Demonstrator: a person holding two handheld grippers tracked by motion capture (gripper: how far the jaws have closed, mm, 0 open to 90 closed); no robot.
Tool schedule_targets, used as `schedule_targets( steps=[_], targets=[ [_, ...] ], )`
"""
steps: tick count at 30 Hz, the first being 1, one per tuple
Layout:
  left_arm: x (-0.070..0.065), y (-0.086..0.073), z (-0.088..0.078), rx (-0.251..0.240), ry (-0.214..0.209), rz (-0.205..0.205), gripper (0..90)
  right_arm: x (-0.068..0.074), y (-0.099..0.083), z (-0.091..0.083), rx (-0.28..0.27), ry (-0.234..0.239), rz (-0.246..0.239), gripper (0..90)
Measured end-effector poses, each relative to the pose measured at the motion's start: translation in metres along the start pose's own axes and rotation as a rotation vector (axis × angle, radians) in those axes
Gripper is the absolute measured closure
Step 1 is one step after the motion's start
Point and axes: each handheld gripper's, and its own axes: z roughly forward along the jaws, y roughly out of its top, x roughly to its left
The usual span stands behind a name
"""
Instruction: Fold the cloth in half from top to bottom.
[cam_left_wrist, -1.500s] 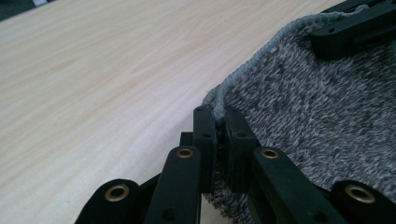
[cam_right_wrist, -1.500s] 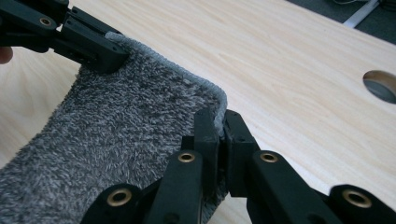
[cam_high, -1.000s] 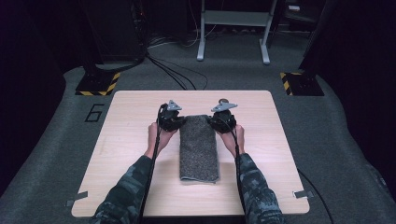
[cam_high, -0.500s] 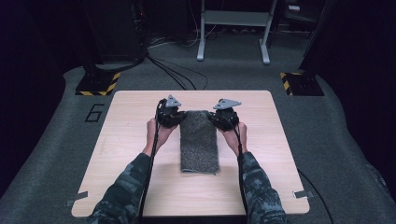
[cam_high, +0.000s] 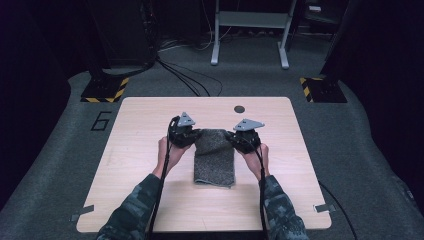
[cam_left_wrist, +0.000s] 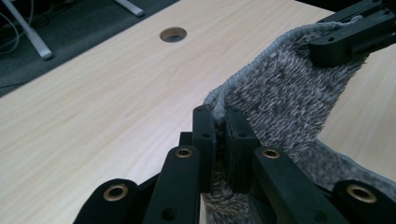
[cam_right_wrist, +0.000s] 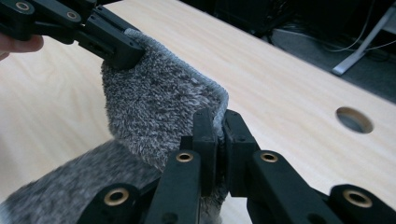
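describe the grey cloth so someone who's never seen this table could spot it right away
On the pale wooden table, look to the middle, between the person's two hands. The grey towel lies there as a long folded strip, its far corners pinched by the left gripper and the right gripper. It is the one soft, fuzzy thing on the table.

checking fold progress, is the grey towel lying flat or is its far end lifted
Lifted. The left gripper and right gripper each pinch a far corner of the grey towel, raising that end; the near part lies on the table.
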Motion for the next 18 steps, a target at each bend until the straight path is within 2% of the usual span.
schedule_targets(
  steps=[4, 8, 10, 18],
  targets=[
    [-0.006, -0.012, 0.000, 0.020, -0.015, 0.007, 84.3, 0.010, -0.013, -0.002, 0.022, 0.016, -0.001, 85.3],
    [-0.011, -0.023, 0.001, 0.026, -0.032, -0.003, 83.9, 0.018, -0.024, -0.001, 0.043, 0.033, -0.014, 85.2],
    [-0.014, -0.027, 0.001, 0.044, -0.041, -0.003, 83.4, 0.022, -0.032, -0.002, 0.057, 0.043, -0.016, 85.0],
    [-0.028, -0.042, 0.000, 0.081, -0.081, 0.005, 82.3, 0.029, -0.050, -0.004, 0.092, 0.064, -0.021, 84.5]
  ],
)
